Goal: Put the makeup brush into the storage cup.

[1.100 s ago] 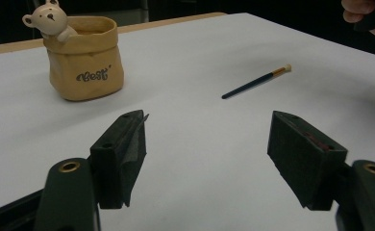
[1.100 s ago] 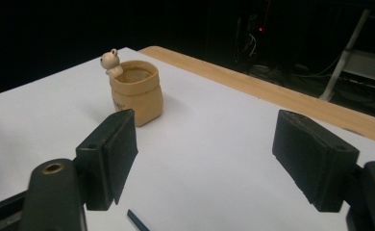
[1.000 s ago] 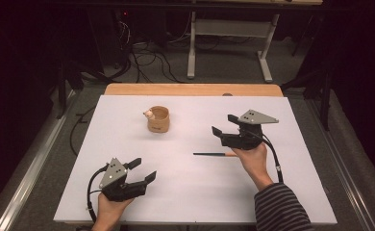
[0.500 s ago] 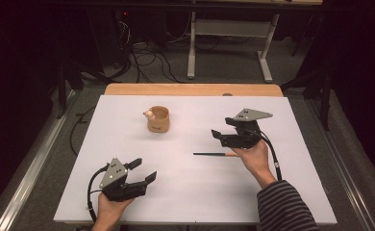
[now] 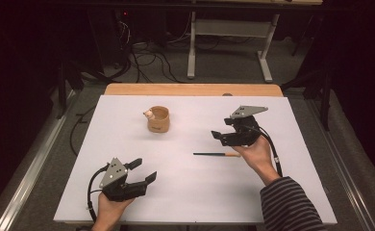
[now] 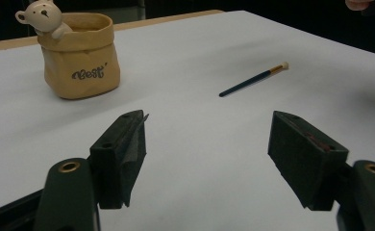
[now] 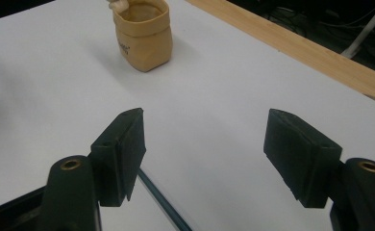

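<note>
Black left gripper [image 5: 138, 174]: jaws spread, empty, hand resting low near front table [image 5: 185, 202] edge. Paintbrush [image 5: 217, 154]: lies flat mid-table, right of tan bear pot [image 5: 158, 119], just left of right hand. Judged light, stiff, thin, prone to roll; grip mid-handle, clear of bristle tip. Right gripper [image 5: 222, 136]: hovers above brush end, angled down-left; jaws wide, just been narrowing slightly, nothing between pads.

Dark script word, seemingly "Best", on the tan bear pot [image 6: 79, 57].
</note>
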